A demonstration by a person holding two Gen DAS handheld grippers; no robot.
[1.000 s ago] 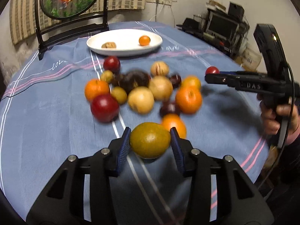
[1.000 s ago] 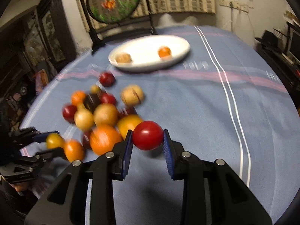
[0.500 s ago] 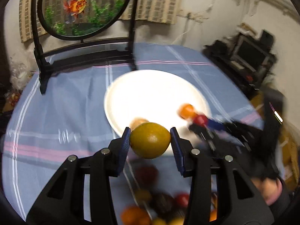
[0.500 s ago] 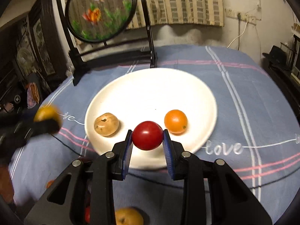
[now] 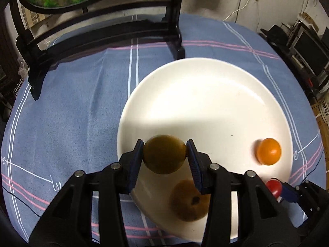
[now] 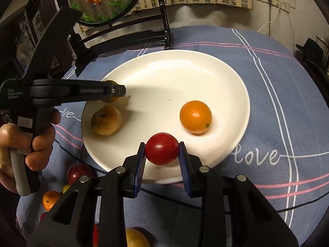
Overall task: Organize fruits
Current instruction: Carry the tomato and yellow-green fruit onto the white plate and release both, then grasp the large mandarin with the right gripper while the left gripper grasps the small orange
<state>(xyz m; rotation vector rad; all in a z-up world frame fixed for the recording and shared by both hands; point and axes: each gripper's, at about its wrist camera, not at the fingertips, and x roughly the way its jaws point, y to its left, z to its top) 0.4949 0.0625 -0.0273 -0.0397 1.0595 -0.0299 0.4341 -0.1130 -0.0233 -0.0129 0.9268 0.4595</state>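
My left gripper (image 5: 164, 154) is shut on a yellow-green round fruit (image 5: 164, 154) and holds it over the near left part of the white plate (image 5: 205, 94). My right gripper (image 6: 162, 148) is shut on a red fruit (image 6: 162, 148) over the plate's near rim (image 6: 164, 180). On the plate lie an orange (image 6: 195, 116) and a tan speckled fruit (image 6: 106, 120); both also show in the left wrist view, the orange (image 5: 268, 151) and the tan fruit (image 5: 190, 200). The left gripper (image 6: 118, 90) shows from the side in the right wrist view.
The plate stands on a blue striped tablecloth (image 6: 287, 103). A black stand with a round fish picture (image 6: 107, 0) rises behind the plate. Loose fruits lie near the front left: a dark red one (image 6: 79, 173), an orange (image 6: 50, 200) and a tan one (image 6: 136, 237).
Both grippers have carried their fruits from the loose pile forward to the plate and lowered them over it. The plate now fills both views.
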